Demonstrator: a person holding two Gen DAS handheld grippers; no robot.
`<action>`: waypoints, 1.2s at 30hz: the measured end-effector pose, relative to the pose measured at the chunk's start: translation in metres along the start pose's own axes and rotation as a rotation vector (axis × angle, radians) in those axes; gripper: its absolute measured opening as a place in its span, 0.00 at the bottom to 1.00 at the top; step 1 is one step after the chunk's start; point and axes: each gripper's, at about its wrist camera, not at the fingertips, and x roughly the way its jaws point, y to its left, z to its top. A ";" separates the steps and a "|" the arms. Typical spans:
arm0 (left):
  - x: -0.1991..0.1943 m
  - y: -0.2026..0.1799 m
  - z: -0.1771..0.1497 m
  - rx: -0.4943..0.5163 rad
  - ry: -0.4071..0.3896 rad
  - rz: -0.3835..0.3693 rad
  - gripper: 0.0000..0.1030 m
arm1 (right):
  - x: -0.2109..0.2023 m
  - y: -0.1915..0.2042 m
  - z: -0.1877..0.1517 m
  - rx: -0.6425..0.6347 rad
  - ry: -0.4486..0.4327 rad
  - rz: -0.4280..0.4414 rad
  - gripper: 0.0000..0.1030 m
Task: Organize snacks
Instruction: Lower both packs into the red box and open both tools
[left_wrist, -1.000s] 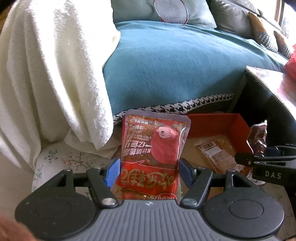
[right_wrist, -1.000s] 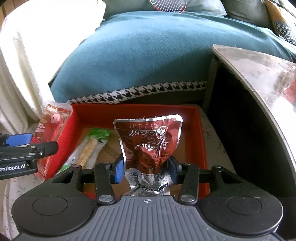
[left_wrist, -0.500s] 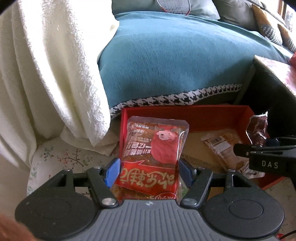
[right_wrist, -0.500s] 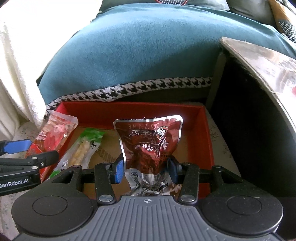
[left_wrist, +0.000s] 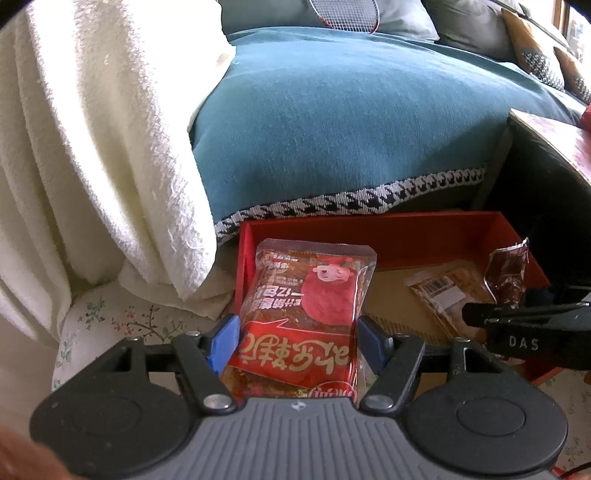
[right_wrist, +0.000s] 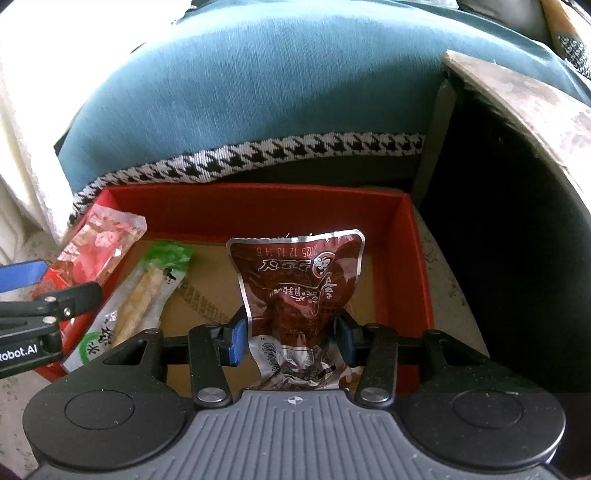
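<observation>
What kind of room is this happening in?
Probably a home living room: a sofa under a teal cover, a cream blanket draped beside it, and a red box of snacks on a floral surface.

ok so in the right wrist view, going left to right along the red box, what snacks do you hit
red packet held by the left gripper at the box's left wall → green-topped stick snack lying on the floor of the red box → dark brown pouch pinched in the right gripper
</observation>
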 end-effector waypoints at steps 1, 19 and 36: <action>0.000 -0.001 0.000 0.004 -0.002 -0.007 0.59 | 0.001 0.001 0.000 -0.003 0.003 0.000 0.53; 0.010 -0.012 -0.003 0.027 0.059 -0.038 0.57 | 0.008 0.006 -0.002 -0.045 0.005 -0.026 0.65; -0.019 -0.013 -0.003 -0.011 0.033 -0.056 0.58 | -0.017 0.007 -0.007 -0.081 -0.043 -0.018 0.70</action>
